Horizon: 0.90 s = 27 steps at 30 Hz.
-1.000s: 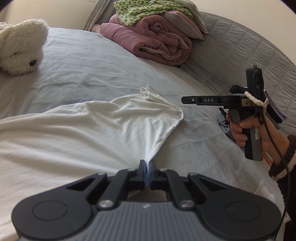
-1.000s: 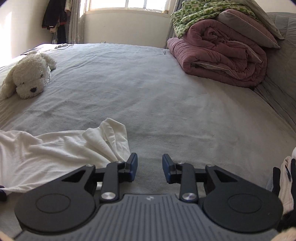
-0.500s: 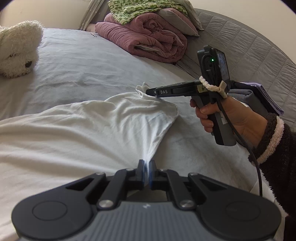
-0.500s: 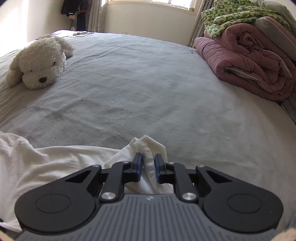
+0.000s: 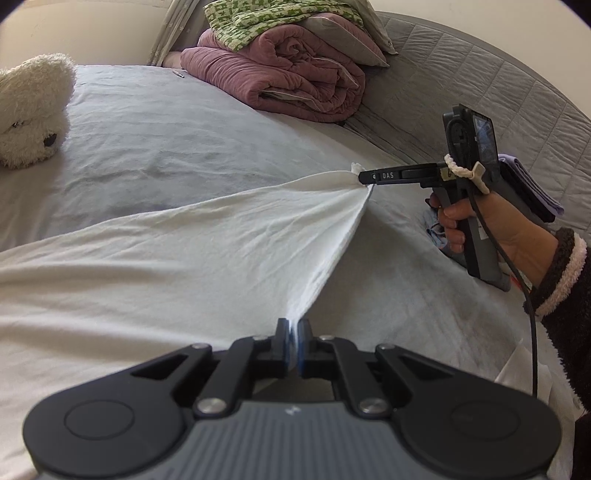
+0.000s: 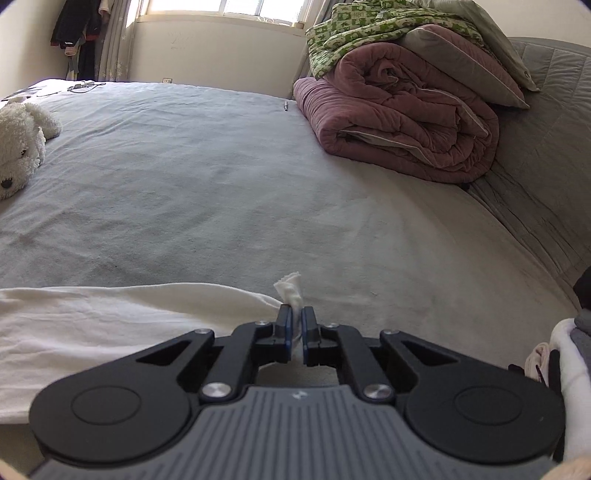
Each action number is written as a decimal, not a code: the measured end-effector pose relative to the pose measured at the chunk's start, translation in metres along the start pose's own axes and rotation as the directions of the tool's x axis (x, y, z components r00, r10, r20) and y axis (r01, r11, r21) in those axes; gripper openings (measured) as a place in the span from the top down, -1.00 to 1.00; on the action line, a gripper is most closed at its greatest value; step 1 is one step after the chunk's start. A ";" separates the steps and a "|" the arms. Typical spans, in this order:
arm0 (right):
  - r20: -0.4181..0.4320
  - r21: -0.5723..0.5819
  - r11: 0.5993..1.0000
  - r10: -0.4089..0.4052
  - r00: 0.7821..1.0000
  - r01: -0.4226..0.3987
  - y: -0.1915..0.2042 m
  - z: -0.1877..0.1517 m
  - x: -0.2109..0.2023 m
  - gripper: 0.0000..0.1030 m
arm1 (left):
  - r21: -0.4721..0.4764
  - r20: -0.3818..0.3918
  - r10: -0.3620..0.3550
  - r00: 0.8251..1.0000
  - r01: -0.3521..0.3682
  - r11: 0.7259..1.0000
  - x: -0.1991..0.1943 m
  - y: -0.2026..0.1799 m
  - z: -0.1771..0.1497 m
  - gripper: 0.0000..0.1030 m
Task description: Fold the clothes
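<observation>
1. Surroundings: wide bed with grey sheet (image 6: 221,177); rolled mauve quilt (image 6: 399,125) at its far right, topped by a green-patterned cover (image 6: 354,29) and a grey pillow (image 6: 465,55); white plush toy dog (image 5: 29,110) at the far left; quilted grey headboard (image 5: 480,92) along the right side.
2. Obstruction: none lies on the sheet between the garment and the quilt roll; the sheet there is bare.
3. Task item: white cotton garment (image 5: 166,266), spread over the near part of the bed and reaching off to the left.
4. Orientation: its right-hand edge is drawn taut as a straight ridge from the near corner up and to the right to the far corner; the long axis runs leftwards across the bed.
5. Left gripper (image 5: 294,341): jaws closed tight on the near corner of the garment.
6. Right gripper (image 6: 296,326): jaws pinched on the far corner, a small tuft of cloth standing out beyond them.
7. Left wrist view only: the right hand (image 5: 487,225) with a dark fleece cuff around the grip, and folded purple cloth (image 5: 528,188) behind it.
8. Right wrist view only: a window (image 6: 229,7), hanging dark clothes (image 6: 77,29).
</observation>
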State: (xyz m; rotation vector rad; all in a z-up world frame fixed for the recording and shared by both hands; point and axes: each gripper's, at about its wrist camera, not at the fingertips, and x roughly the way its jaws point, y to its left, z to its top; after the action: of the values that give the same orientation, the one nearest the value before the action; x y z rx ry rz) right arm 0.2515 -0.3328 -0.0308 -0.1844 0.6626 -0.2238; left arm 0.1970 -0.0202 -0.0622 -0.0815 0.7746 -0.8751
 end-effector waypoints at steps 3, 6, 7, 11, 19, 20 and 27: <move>-0.027 0.001 1.000 -0.015 1.000 0.015 -0.006 -0.009 0.005 0.93 | 0.023 -0.010 0.000 1.000 0.000 1.000 0.001 -0.002 -0.001 0.93; -0.068 -0.004 1.000 -0.029 0.997 0.029 -0.008 -0.019 0.017 0.93 | 0.035 -0.017 -0.004 1.000 0.005 0.999 0.002 -0.004 -0.002 0.93; -0.070 -0.002 0.999 -0.041 0.997 0.041 -0.009 -0.021 0.019 0.93 | 0.038 -0.018 -0.007 1.000 0.007 0.999 0.002 -0.004 -0.002 0.93; -0.066 0.035 0.998 -0.055 0.996 0.058 -0.016 -0.023 0.013 0.87 | 0.029 -0.015 -0.014 1.000 0.014 0.999 0.000 -0.003 -0.002 0.92; -0.043 0.123 0.984 0.134 0.990 -0.128 -0.012 -0.008 -0.022 0.86 | -0.011 0.060 -0.122 0.991 0.122 0.992 -0.012 -0.002 0.002 0.90; -0.056 0.122 0.981 0.157 0.986 -0.150 -0.008 -0.008 -0.021 0.86 | -0.009 0.055 -0.118 0.991 0.119 0.993 -0.011 -0.003 0.002 0.90; -0.107 0.064 0.992 0.115 0.988 -0.108 0.010 -0.008 0.014 0.86 | 0.003 -0.019 -0.044 0.999 0.044 0.999 0.005 -0.004 -0.002 0.90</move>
State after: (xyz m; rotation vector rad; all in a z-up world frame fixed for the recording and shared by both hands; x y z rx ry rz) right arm 0.2590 -0.3279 -0.0479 -0.0793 0.7731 -0.1461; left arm 0.1947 -0.0261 -0.0654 -0.0874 0.7918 -0.9206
